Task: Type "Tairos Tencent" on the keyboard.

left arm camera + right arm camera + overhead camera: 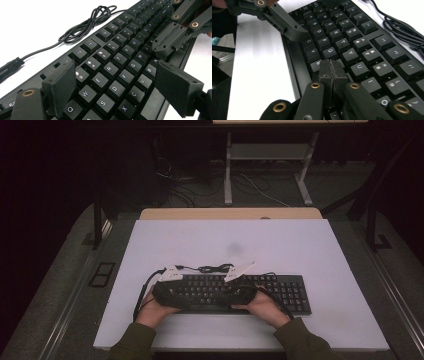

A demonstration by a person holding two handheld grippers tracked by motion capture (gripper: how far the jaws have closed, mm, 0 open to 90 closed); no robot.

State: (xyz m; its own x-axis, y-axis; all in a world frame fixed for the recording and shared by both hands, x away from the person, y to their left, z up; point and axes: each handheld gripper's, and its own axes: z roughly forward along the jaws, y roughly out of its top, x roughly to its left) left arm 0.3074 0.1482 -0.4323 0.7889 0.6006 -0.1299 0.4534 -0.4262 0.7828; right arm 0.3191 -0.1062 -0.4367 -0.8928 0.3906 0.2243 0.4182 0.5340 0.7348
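Observation:
A black keyboard (287,292) lies on the white table top, near its front edge. My left gripper (117,87) is open wide, its jaws straddling the letter keys (112,65) at the keyboard's left end (172,292). My right gripper (333,73) is shut with nothing between its pads, and its tip is low over the keys near the keyboard (362,45) middle (242,292). It points toward the left gripper (284,22). In the left gripper view the right gripper (170,40) hangs over the keys at the upper right.
The keyboard's black cable (216,268) lies coiled on the table just behind it, also seen as the cable (82,27) and the cable (402,27). The white table top (230,240) stretches bare beyond, with a wooden strip (230,213) at its far edge. Desk legs and floor cables stand farther back.

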